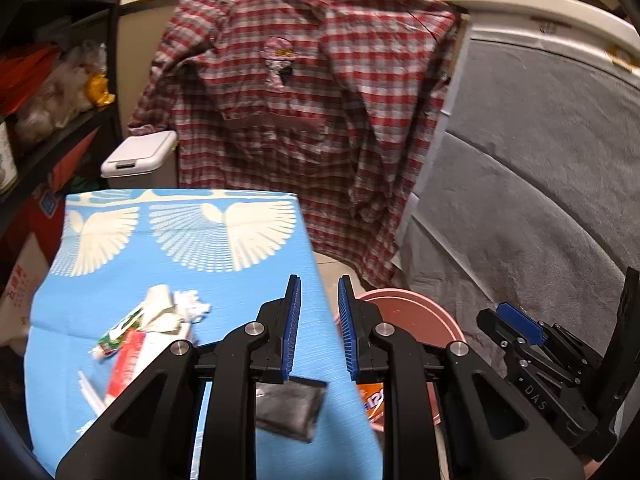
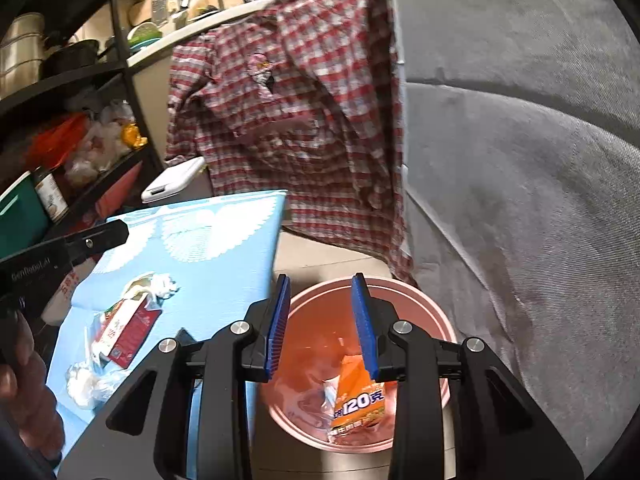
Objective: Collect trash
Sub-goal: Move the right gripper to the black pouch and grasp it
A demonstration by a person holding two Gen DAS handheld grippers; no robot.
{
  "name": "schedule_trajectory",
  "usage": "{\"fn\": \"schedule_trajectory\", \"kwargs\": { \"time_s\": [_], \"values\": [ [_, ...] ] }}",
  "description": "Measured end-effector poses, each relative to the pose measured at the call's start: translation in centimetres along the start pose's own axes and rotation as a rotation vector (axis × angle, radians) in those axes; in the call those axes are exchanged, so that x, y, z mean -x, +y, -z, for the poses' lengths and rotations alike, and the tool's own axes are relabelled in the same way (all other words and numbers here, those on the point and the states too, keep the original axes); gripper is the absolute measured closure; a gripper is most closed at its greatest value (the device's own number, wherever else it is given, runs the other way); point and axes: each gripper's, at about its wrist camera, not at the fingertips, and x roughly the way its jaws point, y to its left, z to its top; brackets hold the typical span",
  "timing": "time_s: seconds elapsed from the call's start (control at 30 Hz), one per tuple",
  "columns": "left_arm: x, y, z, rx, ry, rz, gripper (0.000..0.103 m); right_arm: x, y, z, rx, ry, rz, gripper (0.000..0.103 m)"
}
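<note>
Trash already collected: an orange printed snack packet (image 2: 358, 400) lies inside the round pink plastic bin (image 2: 434, 312) on the floor, with some clear wrapping beside it.
Trash still to collect: a red-and-white toothpaste box (image 1: 128, 360) with a small green-and-white tube (image 1: 116, 334), crumpled white tissue (image 1: 192, 306) and a flat dark grey pouch (image 1: 290, 404) — all on the blue cloth with white wing prints (image 1: 180, 280) that covers the counter, just beside the bin.
Left tool (image 1: 319, 328): blue ribbed pads apart with nothing between them, poised over the cloth's right edge, the grey pouch below.
Right tool (image 2: 322, 326): pads apart and empty, directly above the bin's mouth.
Step in hand (judged): both tools look free to go to the next piece.
Doing it well: take the nearest item, probably the flat pouch, by one edge, since it lies flush on the cloth; pinch only the item — not the fabric; release only once above the bin's mouth.
Surroundings: a red-and-white checked shirt (image 1: 304, 120) hangs behind, a grey fabric surface (image 2: 520, 160) stands to the right, and a small white lidded bin (image 1: 138, 156) sits beyond the counter.
</note>
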Motion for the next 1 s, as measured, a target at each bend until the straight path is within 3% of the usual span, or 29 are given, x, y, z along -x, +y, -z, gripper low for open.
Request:
{"fn": "schedule_trajectory", "kwargs": {
  "time_s": [0.4,0.93,1.0],
  "values": [
    [3.2,9.3,1.2,0.026,0.023,-0.076,0.085,-0.6,5.4,2.1,0.092,0.053,-0.131,0.071],
    [4.4,21.5,5.2,0.15,0.144,-0.142,0.085,-5.4,11.3,4.0,0.173,0.157,-0.174,0.07],
    [4.1,22.5,6.0,0.157,0.169,-0.144,0.085,-6.2,11.7,4.3,0.189,0.177,-0.175,0.064]
  ]
}}
